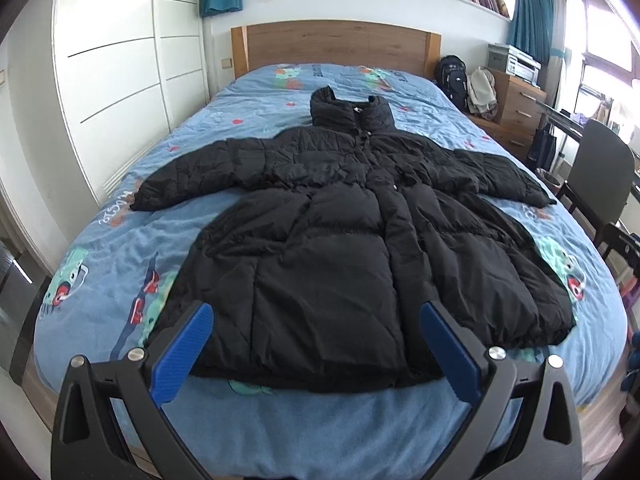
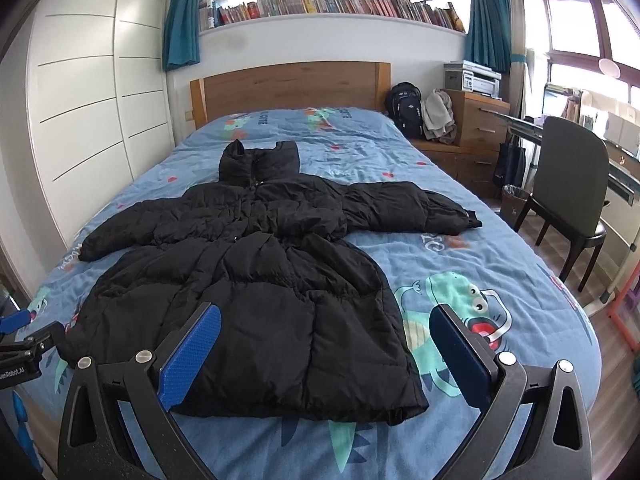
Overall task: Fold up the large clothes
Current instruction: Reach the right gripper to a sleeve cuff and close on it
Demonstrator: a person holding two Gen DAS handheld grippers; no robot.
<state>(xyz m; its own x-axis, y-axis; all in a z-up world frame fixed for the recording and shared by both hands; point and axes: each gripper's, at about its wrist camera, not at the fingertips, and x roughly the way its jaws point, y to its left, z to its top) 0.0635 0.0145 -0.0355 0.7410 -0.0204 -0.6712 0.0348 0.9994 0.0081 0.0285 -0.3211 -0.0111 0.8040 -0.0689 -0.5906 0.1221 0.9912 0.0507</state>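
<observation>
Lying spread out front side up, a long black quilted puffer coat [image 1: 340,232] covers the middle of a bed dressed in a blue cotton cover printed with green cartoon dinosaurs [image 1: 120,248], its sleeves stretched out to either side and its collar pointing toward the oak-coloured wooden headboard [image 1: 336,46].

Both handheld tools hover above the foot of the bed, aimed forward along the coat toward the headboard. The left gripper [image 1: 316,326], black-framed with blue ribbed pads, sits level over the coat's hem, its jaws spread wide and empty; the hem shows between them. The right gripper [image 2: 324,328] hangs a little further to the coat's right, also spread wide and gripping nothing: one pad lies over the coat's lower panel, the other over a dinosaur print beside the coat's edge. From the right wrist view, part of the left tool shows at the left edge of the frame, near the coat's lower corner.

A white panelled wardrobe [image 2: 88,112] stands left of the bed, and a dark chair [image 2: 572,184] to its right.
</observation>
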